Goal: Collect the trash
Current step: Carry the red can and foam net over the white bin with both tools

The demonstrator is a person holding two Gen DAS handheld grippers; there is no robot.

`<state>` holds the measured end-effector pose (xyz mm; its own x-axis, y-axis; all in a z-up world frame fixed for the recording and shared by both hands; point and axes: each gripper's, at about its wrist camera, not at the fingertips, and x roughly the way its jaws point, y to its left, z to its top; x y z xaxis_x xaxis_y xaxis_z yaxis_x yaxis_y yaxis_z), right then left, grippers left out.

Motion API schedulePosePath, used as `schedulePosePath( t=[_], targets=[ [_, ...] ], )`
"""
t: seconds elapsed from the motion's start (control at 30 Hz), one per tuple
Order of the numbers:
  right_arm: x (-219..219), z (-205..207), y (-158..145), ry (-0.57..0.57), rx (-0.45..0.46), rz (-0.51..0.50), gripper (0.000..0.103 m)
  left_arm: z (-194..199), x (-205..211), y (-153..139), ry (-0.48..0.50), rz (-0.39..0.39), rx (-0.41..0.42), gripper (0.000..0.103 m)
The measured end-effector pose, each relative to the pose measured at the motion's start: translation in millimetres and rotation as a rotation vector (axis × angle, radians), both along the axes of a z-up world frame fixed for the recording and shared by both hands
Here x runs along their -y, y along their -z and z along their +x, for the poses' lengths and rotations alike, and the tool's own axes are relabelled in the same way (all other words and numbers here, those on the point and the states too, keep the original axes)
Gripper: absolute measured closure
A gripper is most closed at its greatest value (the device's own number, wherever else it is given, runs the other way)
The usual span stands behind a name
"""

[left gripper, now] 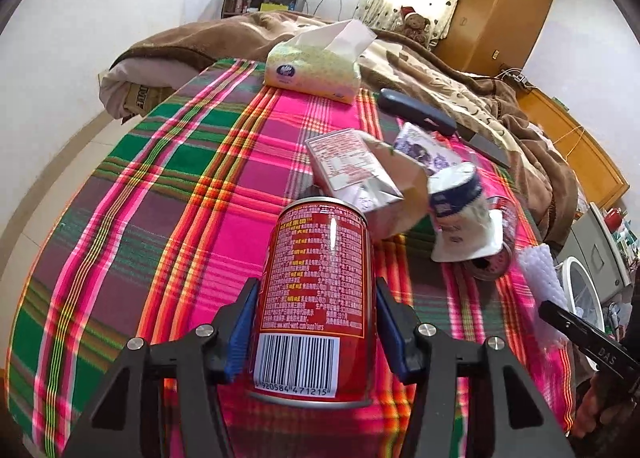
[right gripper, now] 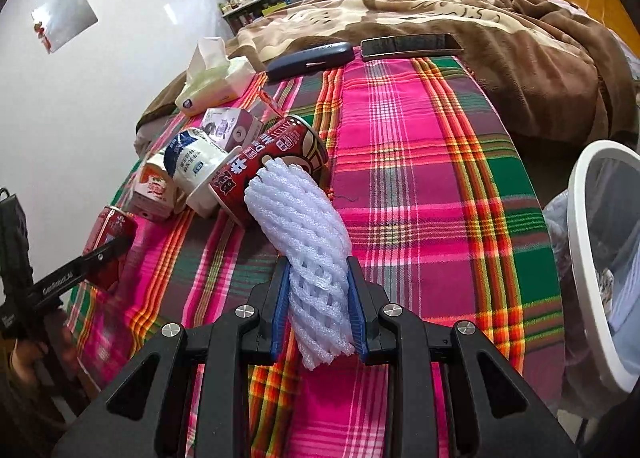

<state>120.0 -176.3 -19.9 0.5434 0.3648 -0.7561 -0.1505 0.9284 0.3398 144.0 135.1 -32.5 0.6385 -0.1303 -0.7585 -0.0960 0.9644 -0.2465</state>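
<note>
My left gripper (left gripper: 316, 298) is shut on a red drink can (left gripper: 320, 242), its blue pads pressing both sides and the barcode end nearest the camera. Beyond the can a heap of trash lies on the plaid cloth (left gripper: 160, 198): a milk carton (left gripper: 352, 174), a white yogurt cup (left gripper: 460, 198) and a tipped red cup (left gripper: 492, 262). My right gripper (right gripper: 318, 270) is shut on a white foam fruit net (right gripper: 296, 210), which sticks out ahead of the fingers above the cloth. The right wrist view shows the same heap (right gripper: 224, 166) at left, with the red can (right gripper: 114, 234) in the left gripper beside it.
A tissue pack (left gripper: 316, 70), a dark glasses case (left gripper: 416, 110) and a phone (right gripper: 412, 44) lie at the far end of the cloth. Behind them is a brown blanket (right gripper: 500, 26). A white bin with a liner (right gripper: 592, 238) stands off the right edge.
</note>
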Motion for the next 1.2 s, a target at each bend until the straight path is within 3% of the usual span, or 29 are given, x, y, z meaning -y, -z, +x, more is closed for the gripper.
schedulePosePath(
  t=[0.43, 1.2],
  targets=[
    [27, -18, -15, 0.062, 0.048, 0.047, 0.076, -23, 61, -34, 0.110, -0.014, 0.080, 0.048],
    [130, -50, -30, 0.290, 0.124, 0.026, 0.076, -28, 220, -65, 0.394, 0.029, 0.161, 0.048]
  ],
)
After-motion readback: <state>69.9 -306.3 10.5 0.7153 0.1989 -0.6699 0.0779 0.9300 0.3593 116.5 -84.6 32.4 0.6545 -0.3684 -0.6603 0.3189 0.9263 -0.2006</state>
